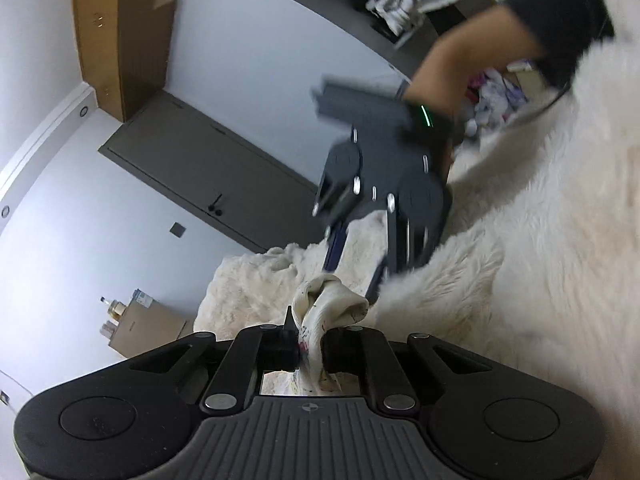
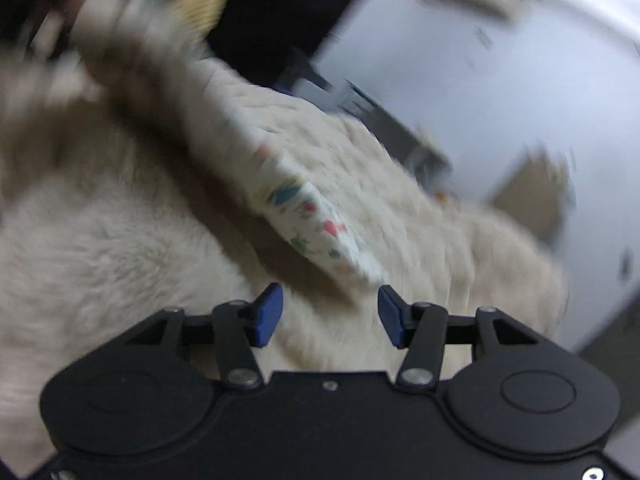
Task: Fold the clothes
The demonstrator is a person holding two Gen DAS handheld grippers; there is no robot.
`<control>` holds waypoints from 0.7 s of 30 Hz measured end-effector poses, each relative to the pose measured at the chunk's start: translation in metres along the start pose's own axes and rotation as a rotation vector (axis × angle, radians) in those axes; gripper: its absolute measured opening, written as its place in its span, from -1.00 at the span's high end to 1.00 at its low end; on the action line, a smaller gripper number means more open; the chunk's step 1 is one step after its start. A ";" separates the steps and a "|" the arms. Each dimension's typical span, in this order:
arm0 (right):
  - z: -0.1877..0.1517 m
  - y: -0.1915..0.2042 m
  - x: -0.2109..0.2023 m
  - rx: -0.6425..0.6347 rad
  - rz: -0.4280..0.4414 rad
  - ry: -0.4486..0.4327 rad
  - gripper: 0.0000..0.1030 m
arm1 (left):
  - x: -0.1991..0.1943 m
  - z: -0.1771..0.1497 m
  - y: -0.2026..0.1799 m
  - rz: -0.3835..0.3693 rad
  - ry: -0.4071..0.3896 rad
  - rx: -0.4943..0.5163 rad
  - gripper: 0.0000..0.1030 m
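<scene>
White fur fills most of what I see — a shaggy rug [image 1: 540,240] spread under both of my tools. My left gripper [image 1: 310,346] has its jaws clenched on a bunched fold of the cloth [image 1: 328,300], a cream garment with small coloured marks, which loops up just past the jaws. Farther on, my right gripper [image 1: 352,276] points down toward the rug, held by a bare arm [image 1: 472,60] with a dark sleeve; it is blurred there. From the right wrist view that gripper's [image 2: 330,314] jaws stand released, the blue pads [image 2: 268,314] well apart, with the cloth [image 2: 312,216] — here a long band printed in red, green and blue — lying on the rug just beyond them, not between them. Far right in the left view a heap of other clothes [image 1: 496,96] sits beside the rug. A dark door [image 1: 192,168] shows in the white wall at left.
</scene>
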State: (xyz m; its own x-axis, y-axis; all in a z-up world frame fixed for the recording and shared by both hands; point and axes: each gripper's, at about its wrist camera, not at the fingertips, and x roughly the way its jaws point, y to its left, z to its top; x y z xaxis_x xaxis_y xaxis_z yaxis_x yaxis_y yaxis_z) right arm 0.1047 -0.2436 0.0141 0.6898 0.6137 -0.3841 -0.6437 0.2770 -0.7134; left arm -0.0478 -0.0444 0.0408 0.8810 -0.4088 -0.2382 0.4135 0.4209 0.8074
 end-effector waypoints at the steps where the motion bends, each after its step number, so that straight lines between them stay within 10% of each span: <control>1: 0.003 0.003 0.008 -0.055 -0.006 -0.010 0.02 | -0.003 -0.002 0.006 -0.001 -0.008 -0.010 0.84; 4: 0.013 0.009 0.032 -0.178 0.030 -0.018 0.25 | -0.022 -0.011 0.030 -0.017 -0.031 -0.078 0.84; 5: 0.016 0.009 0.039 -0.194 0.073 -0.009 0.91 | -0.036 -0.013 0.037 -0.010 -0.038 -0.106 0.84; 12: 0.043 -0.014 0.012 -0.167 0.136 -0.055 0.93 | -0.114 -0.058 0.102 -0.042 -0.091 -0.321 0.85; 21: 0.028 0.018 -0.003 -0.392 0.139 0.036 0.92 | -0.121 -0.029 0.038 -0.070 0.094 -0.272 0.83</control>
State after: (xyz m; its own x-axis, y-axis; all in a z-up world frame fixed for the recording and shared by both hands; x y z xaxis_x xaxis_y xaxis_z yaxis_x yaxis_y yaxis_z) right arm 0.0818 -0.2198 0.0195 0.6211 0.5972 -0.5075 -0.5611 -0.1133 -0.8200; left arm -0.1319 0.0446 0.0840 0.8601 -0.3734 -0.3476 0.5097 0.6007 0.6159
